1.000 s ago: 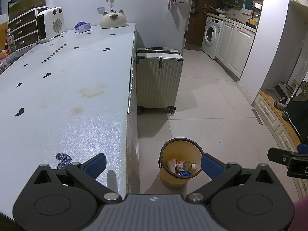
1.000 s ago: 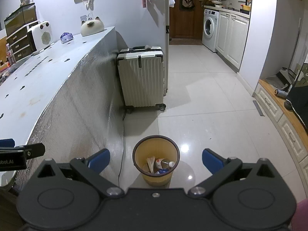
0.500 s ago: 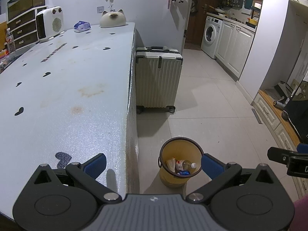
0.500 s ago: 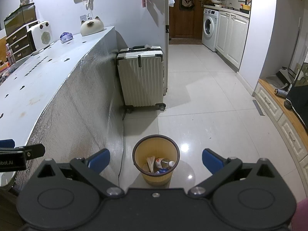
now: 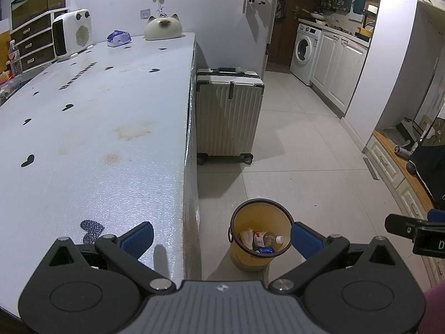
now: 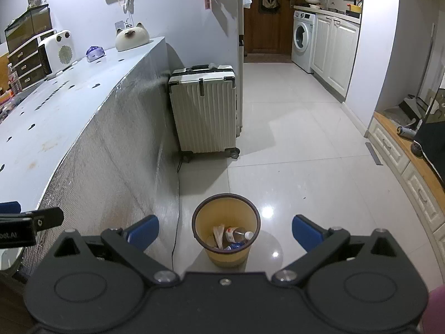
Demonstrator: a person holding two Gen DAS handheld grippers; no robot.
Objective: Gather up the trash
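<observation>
Plastic bottle [image 6: 237, 234] lies in bin [image 6: 226, 254], cap pointing right.

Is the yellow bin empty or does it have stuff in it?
Has stuff. The yellow bin holds a plastic bottle and wrappers, low down.

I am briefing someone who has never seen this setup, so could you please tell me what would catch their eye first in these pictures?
The yellow trash bin on the tiled floor stands out, beside the table's foil-covered side, with a plastic bottle and wrappers inside. Both the left hand-held gripper and the right hand-held gripper hang open and empty above it. Behind the bin, a cream suitcase stands upright at the end of the long white table.
</observation>
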